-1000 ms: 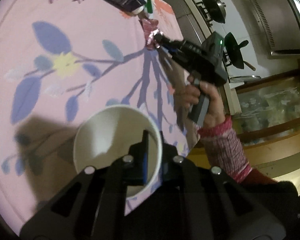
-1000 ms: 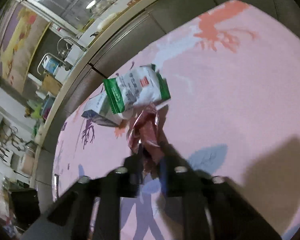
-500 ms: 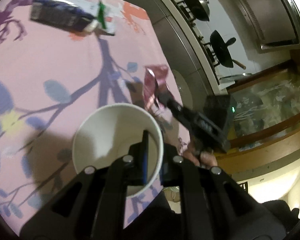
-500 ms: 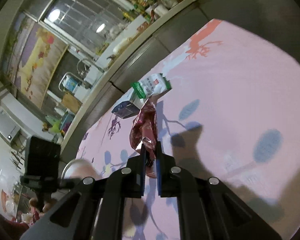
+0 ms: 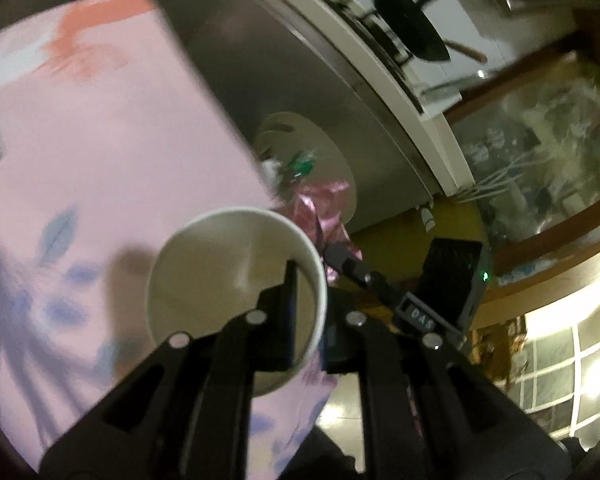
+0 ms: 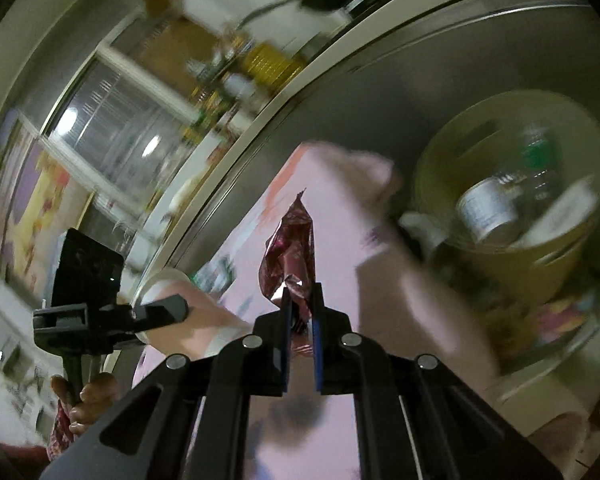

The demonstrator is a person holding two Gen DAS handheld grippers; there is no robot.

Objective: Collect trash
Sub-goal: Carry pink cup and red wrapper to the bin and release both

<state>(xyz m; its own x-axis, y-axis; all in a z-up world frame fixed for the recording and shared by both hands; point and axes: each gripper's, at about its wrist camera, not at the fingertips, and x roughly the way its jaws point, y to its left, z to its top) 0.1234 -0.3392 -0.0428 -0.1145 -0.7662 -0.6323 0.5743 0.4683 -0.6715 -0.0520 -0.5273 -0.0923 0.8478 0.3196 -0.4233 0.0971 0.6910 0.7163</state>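
Both loads were off the bench, heading for the bin (image 6: 500,264) at its far right. Left gripper (image 5: 310,312) pinched the cup (image 5: 236,280) rim; right gripper (image 6: 300,320) clamped the wrapper (image 6: 290,256), jaws closed.

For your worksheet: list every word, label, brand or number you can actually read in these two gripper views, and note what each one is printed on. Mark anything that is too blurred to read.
"DAS": small plate on the body of the right gripper, seen from the left wrist view.
Can in the trash bin: label blurred, unreadable.
Pink foil wrapper: no legible print.
Paper cup: no text visible.
Bottles on the counter shelf: blurred, unreadable.
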